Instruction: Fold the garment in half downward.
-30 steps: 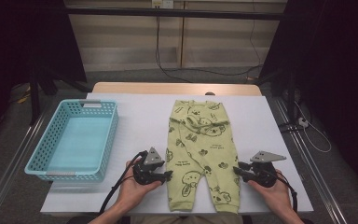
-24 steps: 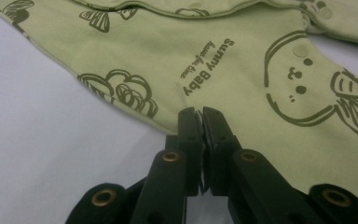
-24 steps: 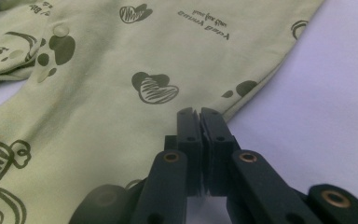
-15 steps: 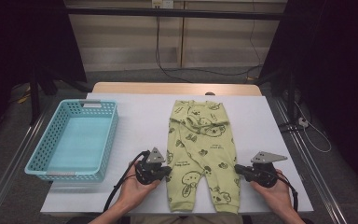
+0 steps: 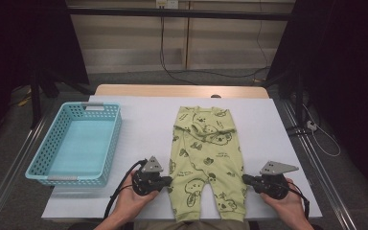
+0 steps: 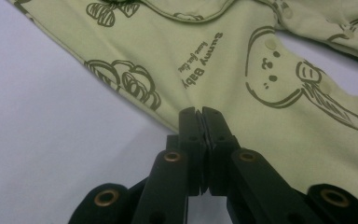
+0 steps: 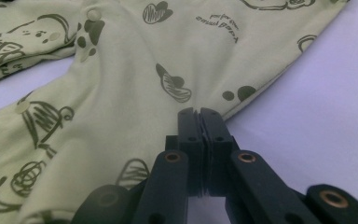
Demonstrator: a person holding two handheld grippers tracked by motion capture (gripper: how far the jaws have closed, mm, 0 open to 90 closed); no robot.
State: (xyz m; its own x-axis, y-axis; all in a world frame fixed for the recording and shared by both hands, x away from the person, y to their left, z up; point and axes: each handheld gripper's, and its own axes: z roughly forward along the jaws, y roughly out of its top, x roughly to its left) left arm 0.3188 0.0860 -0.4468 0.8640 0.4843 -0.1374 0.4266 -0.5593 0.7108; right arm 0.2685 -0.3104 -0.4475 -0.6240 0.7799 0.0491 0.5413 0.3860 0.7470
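Both sets of black fingers pinch the soft, printed green cotton romper (image 5: 206,158) at its edges.

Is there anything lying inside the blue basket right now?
No, in the high view the blue basket shows only its bare bottom; the green baby garment lies beside it on the table.

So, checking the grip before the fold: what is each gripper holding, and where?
Both are shut on the green baby pants: left gripper pinches one outer leg edge, right gripper the other.

Left gripper (image 5: 165,181) clamped, right gripper (image 5: 247,179) clamped
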